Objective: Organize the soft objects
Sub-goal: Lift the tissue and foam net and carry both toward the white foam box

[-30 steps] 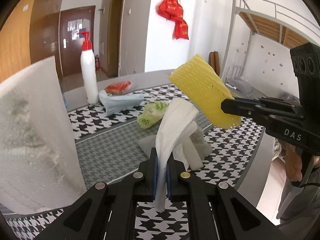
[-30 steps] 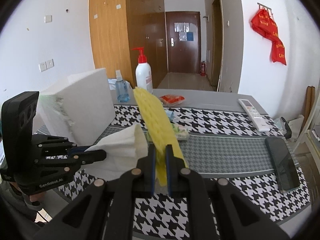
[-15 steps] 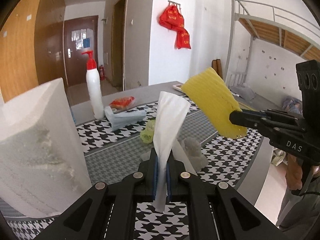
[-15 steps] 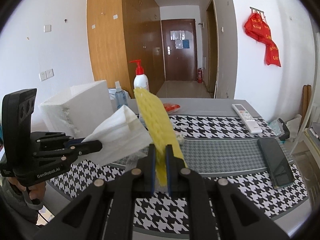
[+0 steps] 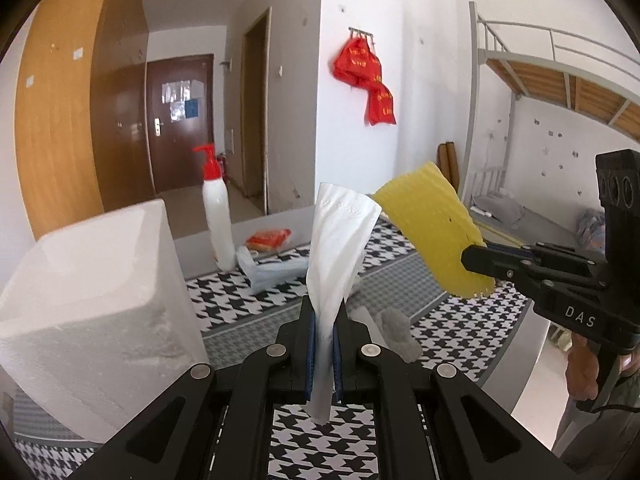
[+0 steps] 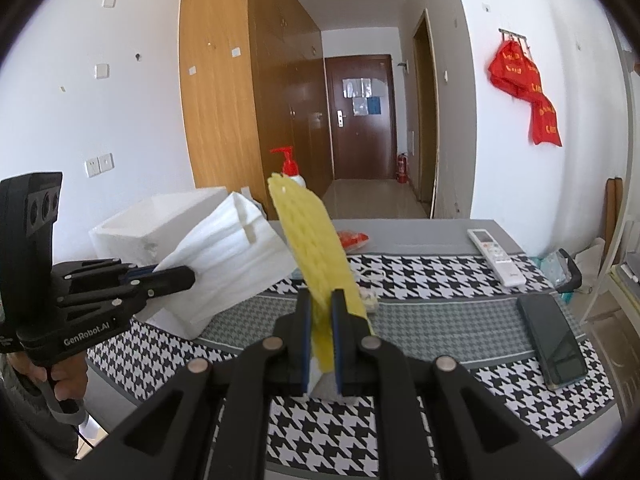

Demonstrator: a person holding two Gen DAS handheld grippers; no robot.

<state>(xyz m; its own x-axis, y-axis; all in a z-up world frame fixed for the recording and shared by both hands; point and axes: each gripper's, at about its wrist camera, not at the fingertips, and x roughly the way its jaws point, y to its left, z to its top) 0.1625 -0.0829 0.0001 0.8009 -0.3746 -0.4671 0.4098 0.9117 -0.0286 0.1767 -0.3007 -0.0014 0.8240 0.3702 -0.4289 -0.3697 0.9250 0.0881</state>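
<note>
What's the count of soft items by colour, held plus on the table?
White: 1, tissue in left gripper
Yellow: 1, foam net in right gripper
Grey: 1, lump on table
Total: 3

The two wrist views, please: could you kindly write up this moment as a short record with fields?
left gripper: shut on white tissue, held upright above the table
right gripper: shut on yellow foam sheet, also lifted
white foam box: open-topped, on the table's left side
left on tablecloth: grey soft lump, pale blue bag
other items: pump bottle, remote, phone
</note>
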